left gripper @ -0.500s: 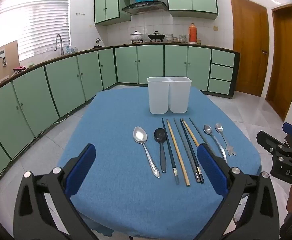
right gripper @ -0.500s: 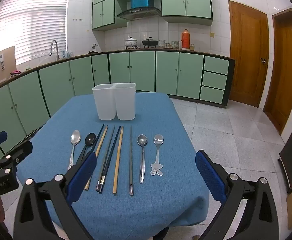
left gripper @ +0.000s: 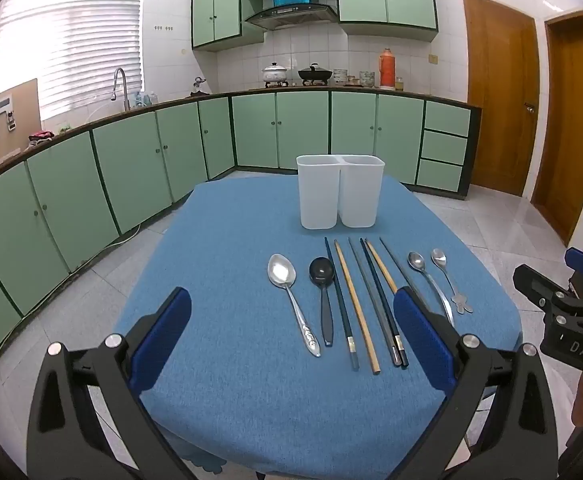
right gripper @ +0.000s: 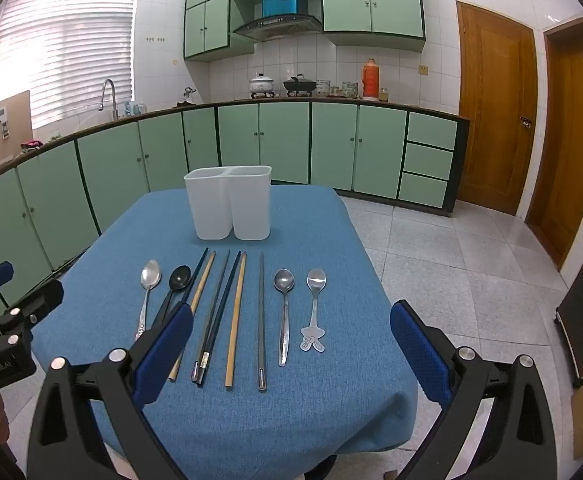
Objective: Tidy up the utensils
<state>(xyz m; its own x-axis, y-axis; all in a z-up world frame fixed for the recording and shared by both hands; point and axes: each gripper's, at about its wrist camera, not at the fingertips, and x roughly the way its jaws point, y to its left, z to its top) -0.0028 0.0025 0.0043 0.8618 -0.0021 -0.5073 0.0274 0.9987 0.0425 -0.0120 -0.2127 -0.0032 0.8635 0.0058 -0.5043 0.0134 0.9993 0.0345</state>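
A white two-compartment holder [left gripper: 339, 192] [right gripper: 231, 202] stands empty at the far middle of the blue table [left gripper: 231, 264] [right gripper: 331, 240]. In front of it lie a silver spoon [left gripper: 291, 296] [right gripper: 147, 292], a black spoon [left gripper: 323, 292] [right gripper: 175, 284], several chopsticks [left gripper: 357, 304] [right gripper: 233, 316], and two more silver spoons [left gripper: 427, 280] [right gripper: 284, 308], the rightmost with a shaped handle end [left gripper: 451, 284] [right gripper: 314, 308]. My left gripper [left gripper: 291, 332] is open and empty above the near edge. My right gripper [right gripper: 291, 344] is open and empty too.
Green cabinets and a counter with a sink [left gripper: 121, 88] run along the left and back. Wooden doors [right gripper: 495, 108] stand at the right. Tiled floor surrounds the table. The right gripper shows at the left view's right edge [left gripper: 563, 312].
Both grippers have shifted slightly; the views are almost the same. Nothing on the table has moved.
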